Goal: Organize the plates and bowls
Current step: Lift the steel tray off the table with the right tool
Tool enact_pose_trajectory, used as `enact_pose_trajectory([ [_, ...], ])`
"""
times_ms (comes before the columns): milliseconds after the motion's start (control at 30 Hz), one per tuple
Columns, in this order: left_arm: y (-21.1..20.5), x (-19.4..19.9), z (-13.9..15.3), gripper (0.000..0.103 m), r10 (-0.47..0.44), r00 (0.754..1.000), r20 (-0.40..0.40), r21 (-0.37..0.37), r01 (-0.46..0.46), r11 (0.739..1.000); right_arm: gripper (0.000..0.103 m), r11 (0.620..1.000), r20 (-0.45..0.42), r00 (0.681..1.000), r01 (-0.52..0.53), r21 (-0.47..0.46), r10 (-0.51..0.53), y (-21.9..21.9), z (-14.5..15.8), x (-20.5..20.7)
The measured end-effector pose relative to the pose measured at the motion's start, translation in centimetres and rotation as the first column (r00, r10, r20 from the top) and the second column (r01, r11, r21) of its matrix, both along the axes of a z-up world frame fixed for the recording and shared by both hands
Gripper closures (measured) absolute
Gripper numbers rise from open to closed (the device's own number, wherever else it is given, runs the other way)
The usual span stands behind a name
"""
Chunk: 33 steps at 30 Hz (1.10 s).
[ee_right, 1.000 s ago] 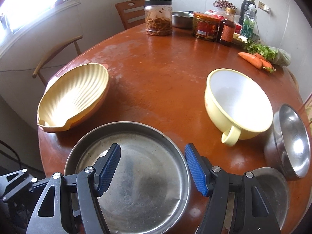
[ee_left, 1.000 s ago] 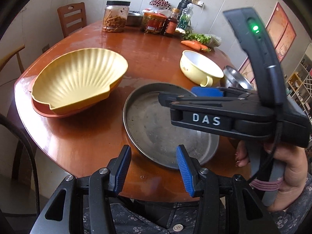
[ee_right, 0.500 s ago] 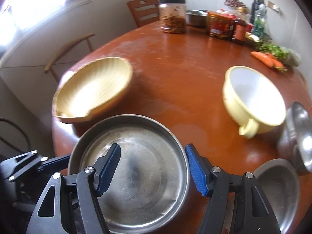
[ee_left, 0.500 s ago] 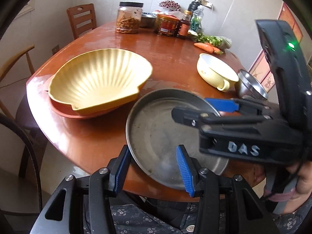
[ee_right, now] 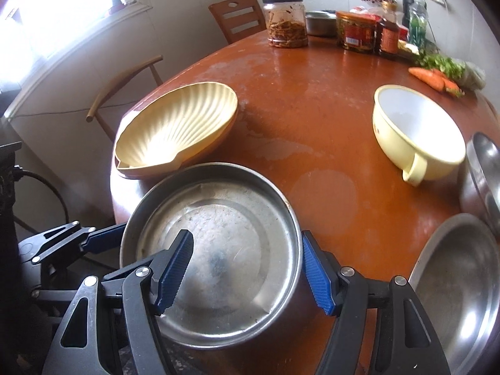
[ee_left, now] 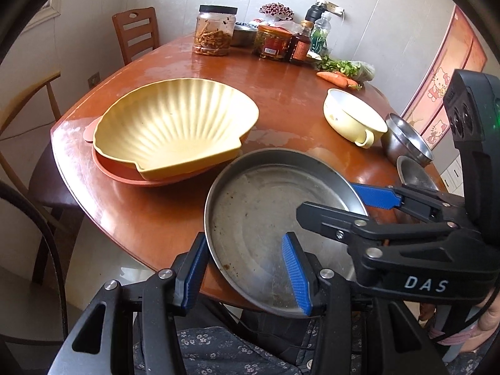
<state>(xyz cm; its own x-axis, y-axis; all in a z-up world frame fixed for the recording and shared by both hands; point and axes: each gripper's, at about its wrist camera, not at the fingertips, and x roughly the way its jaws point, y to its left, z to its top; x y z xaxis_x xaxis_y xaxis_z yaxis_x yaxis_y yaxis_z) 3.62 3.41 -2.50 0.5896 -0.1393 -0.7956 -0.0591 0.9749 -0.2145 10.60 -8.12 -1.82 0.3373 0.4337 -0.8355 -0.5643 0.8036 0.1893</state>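
On the left, the left gripper (ee_left: pixel 247 276) has its fingers straddling the near-left rim of the round metal pan (ee_left: pixel 268 215), apparently clamped on it. On the right, the right gripper (ee_right: pixel 247 270) straddles the pan's opposite wall, fingers about half open (contact unclear). The pan now overhangs the bench (ee_left: pixel 150 215) edge, nearer the yellow shell dish (ee_left: pixel 175 125) than a second ago.

Left gripper (ee_left: pixel 247 273) angles down at the near edge, pads apparently pinching, hard to confirm. Right gripper (ee_right: pixel 247 270) tilts down from the right, its jaws standing wider apart.
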Motion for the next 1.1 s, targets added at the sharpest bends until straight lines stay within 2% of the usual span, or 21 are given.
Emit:
enact_pose_trajectory([
  [133, -0.4, -0.1, 0.0, 0.055, -0.003, 1.0, 0.003, 0.021, 0.003, 1.0, 0.032, 1.0, -0.006, 1.0, 0.002, -0.007, -0.003, -0.2, 0.0, -0.2],
  [300, -0.1, -0.2, 0.0, 0.055, 0.007, 1.0, 0.013, -0.012, -0.007, 1.0, 0.032, 0.999, -0.012, 0.999, 0.035, 0.009, -0.035, -0.5, 0.0, -0.3],
  [600, -0.2, -0.4, 1.0, 0.055, 0.011, 0.999, 0.051, -0.013, -0.01, 1.0, 0.032, 0.998, 0.041, 0.998, 0.043, 0.048, -0.045, -0.9, 1.0, -0.5],
  [1100, 0.6, -0.4, 2.8, 0.055, 0.037, 0.994, 0.1, -0.003, -0.037, 0.999, 0.032, 0.993, 0.075, 0.997, 0.027, 0.114, -0.036, -0.8, 2.9, -0.6],
])
